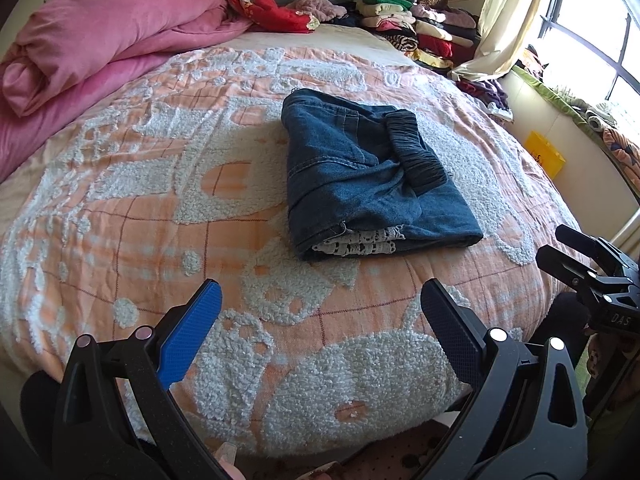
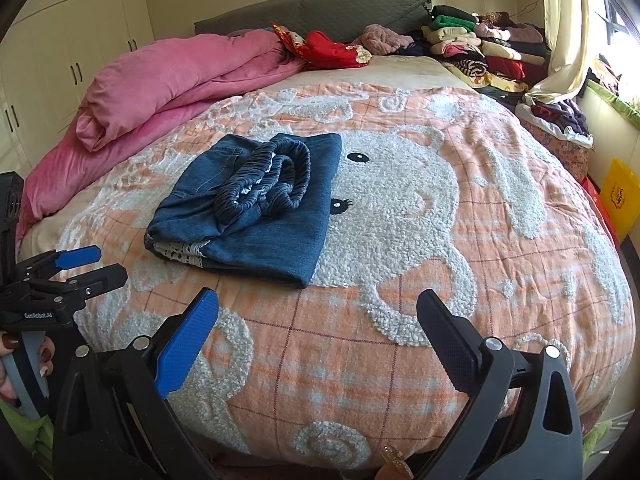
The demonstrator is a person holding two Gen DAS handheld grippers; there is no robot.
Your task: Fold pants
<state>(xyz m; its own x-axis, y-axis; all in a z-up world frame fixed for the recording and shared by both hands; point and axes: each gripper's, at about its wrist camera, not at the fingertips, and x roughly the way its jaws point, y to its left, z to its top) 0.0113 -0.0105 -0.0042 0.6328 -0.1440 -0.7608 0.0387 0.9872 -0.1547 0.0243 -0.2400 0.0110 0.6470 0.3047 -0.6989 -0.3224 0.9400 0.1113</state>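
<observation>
A pair of blue denim pants [image 1: 360,176] lies folded into a compact bundle on the bed, with its dark elastic waistband on top and white lace showing at the near edge. It also shows in the right wrist view [image 2: 256,208]. My left gripper [image 1: 320,292] is open and empty, held over the bed's near edge, short of the pants. My right gripper [image 2: 318,300] is open and empty, near the bed's front edge, to the right of the pants. Each gripper shows in the other's view, the right one [image 1: 568,252] and the left one [image 2: 100,266].
The bed carries an orange and white bear-pattern blanket [image 2: 420,240]. A rolled pink duvet [image 2: 168,80] lies at the far left. Stacks of folded clothes [image 2: 472,48] sit at the head. A yellow bag [image 2: 620,196] and a window sill stand right.
</observation>
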